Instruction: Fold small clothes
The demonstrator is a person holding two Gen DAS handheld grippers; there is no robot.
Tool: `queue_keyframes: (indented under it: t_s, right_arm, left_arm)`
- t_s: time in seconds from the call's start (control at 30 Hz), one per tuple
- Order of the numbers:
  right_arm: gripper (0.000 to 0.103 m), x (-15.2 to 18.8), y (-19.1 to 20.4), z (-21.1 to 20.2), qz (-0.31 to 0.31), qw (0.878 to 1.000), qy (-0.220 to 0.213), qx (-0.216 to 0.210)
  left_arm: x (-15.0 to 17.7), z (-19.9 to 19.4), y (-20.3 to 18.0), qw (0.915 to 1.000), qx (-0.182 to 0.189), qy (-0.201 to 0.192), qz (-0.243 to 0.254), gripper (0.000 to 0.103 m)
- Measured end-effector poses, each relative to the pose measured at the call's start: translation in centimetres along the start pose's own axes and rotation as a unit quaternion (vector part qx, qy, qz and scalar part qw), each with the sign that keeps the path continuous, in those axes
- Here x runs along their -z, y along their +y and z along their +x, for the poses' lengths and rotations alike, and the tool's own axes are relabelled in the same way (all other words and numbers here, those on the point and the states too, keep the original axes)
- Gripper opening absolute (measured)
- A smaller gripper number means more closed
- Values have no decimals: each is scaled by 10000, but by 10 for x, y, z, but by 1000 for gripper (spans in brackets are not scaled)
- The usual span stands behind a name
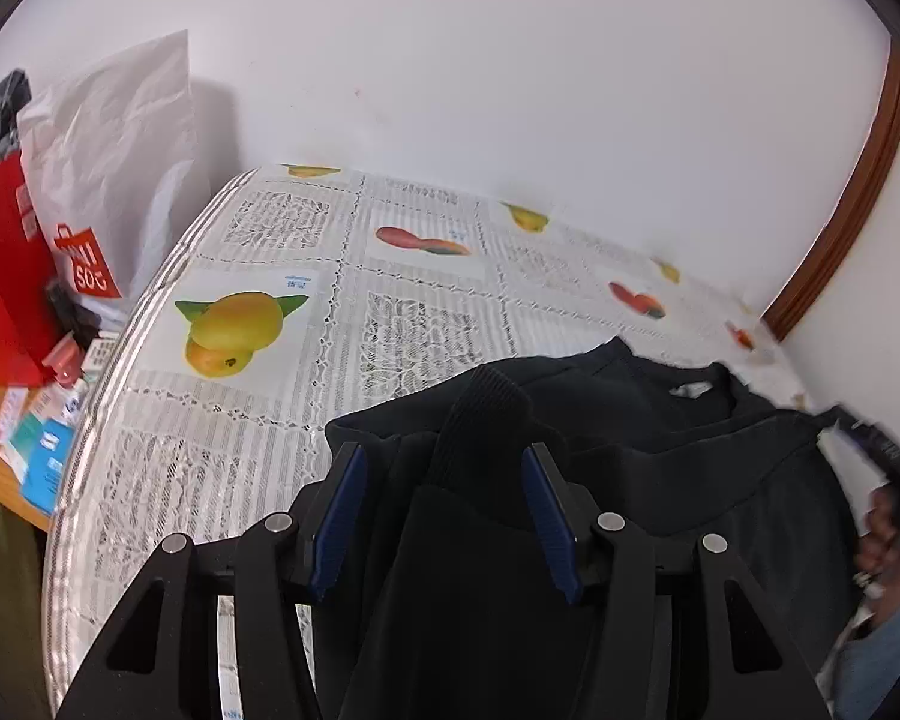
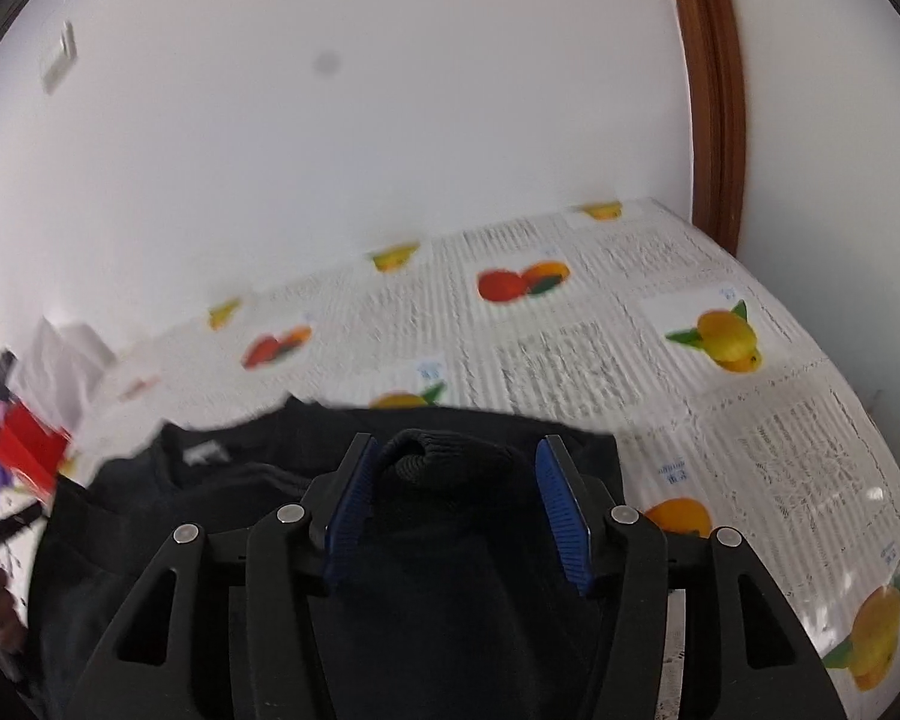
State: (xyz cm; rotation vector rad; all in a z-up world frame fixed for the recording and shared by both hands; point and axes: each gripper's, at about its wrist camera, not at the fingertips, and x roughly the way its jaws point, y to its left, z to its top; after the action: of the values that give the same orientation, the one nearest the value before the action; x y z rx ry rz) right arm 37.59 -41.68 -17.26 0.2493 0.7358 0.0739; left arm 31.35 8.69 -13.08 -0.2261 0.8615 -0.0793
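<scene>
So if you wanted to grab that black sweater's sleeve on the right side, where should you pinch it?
Pinch the ribbed cuff of the black sweater. It lies folded in on top of the body, bunched and raised, directly between the right gripper pads, which stand open on either side. Coming from above and the near edge looks best, since the cuff is thicker than the flat cloth around it.

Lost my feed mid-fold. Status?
Left gripper and right gripper open, each astride a ribbed cuff. Black sweater flat on tablecloth, sleeves folded in. Nothing obstructing.
</scene>
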Motion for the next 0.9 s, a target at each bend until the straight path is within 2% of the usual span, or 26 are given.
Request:
queue_keyframes:
  t_s: [0.03, 0.13, 0.2, 0.3, 0.4, 0.5, 0.57, 0.63, 0.73, 0.9]
  right_arm:
    - [54, -2, 2, -6, -73, 9999, -96, -22]
    - [55, -5, 7, -19, -322, 9991, -272, -56]
    - [59, -5, 10, -25, -418, 9985, -330, -148]
    - [59, -3, 15, -8, -640, 9979, -24, -9]
    - [59, 4, 12, 27, -745, 9949, 461, 493]
    - [52, 12, 4, 56, -659, 9910, 900, 741]
    - [50, 14, 0, 60, -615, 9913, 887, 752]
    - [43, 13, -3, 62, -606, 9904, 890, 861]
    - [43, 13, -5, 63, -587, 9894, 897, 975]
    - [44, 15, 9, 38, -779, 9872, 811, 1133]
  left_arm:
    - [0, 3, -3, 9999, -96, 9, 102, 50]
    - [4, 16, -9, 9981, -457, 125, 382, 40]
    - [7, 21, -8, 9980, -478, 147, 383, 35]
    - [9, 26, -8, 9980, -463, 183, 378, 30]
    - [10, 26, -8, 9979, -466, 176, 412, 24]
    - [12, 29, -10, 9971, -554, 181, 492, 24]
    - [12, 30, -12, 9967, -594, 174, 522, 24]
    - [12, 30, -11, 9969, -584, 179, 505, 24]
    - [11, 27, -10, 9971, -576, 194, 450, 26]
    - [14, 15, -9, 9974, -582, 262, 341, 30]
